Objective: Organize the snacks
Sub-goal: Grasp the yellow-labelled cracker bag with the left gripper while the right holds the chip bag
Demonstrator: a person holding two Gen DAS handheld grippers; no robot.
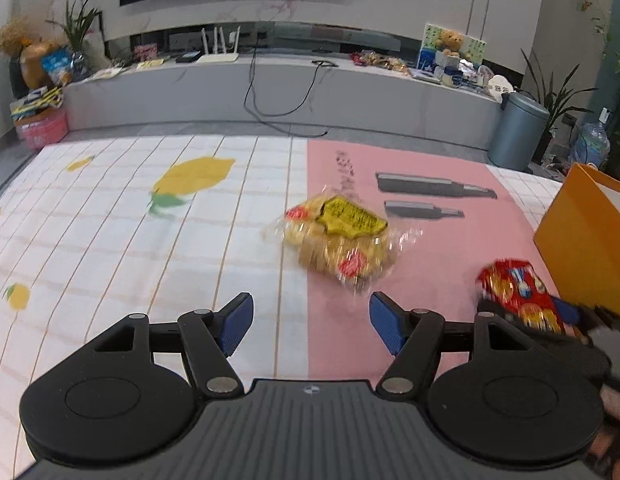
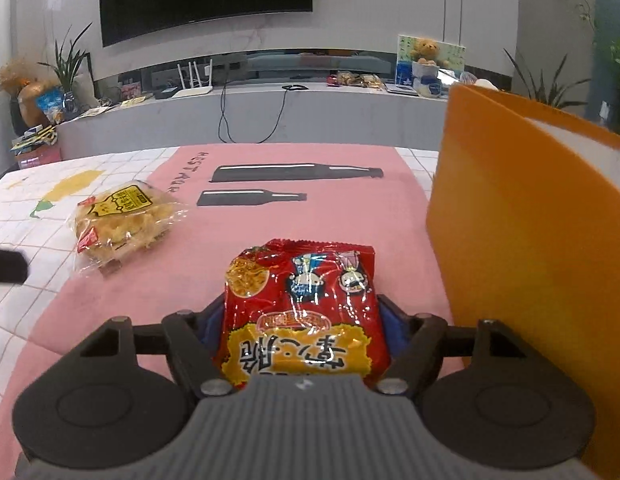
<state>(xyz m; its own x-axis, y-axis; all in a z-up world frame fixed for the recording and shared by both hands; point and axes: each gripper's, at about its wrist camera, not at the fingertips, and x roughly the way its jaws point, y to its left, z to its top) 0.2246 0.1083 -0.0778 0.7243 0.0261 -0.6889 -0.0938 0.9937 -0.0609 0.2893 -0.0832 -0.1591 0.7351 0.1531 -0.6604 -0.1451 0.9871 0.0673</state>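
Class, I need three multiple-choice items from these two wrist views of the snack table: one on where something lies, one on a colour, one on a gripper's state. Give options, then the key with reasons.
1. Where does the clear cracker packet lie?
A. straddling the pink mat's edge
B. inside the box
C. on the TV shelf

2. What colour is the box on the right?
A. blue
B. orange
C. green

3. What is the right gripper doing?
A. open, empty
B. hidden
C. shut on the red noodle packet

Key: A, it overlaps the mat and the checked cloth; B, its wall is orange; C, both pads press the packet's sides.

Clear-wrapped pastry (image 1: 337, 241) on tablecloth (image 1: 110, 220)
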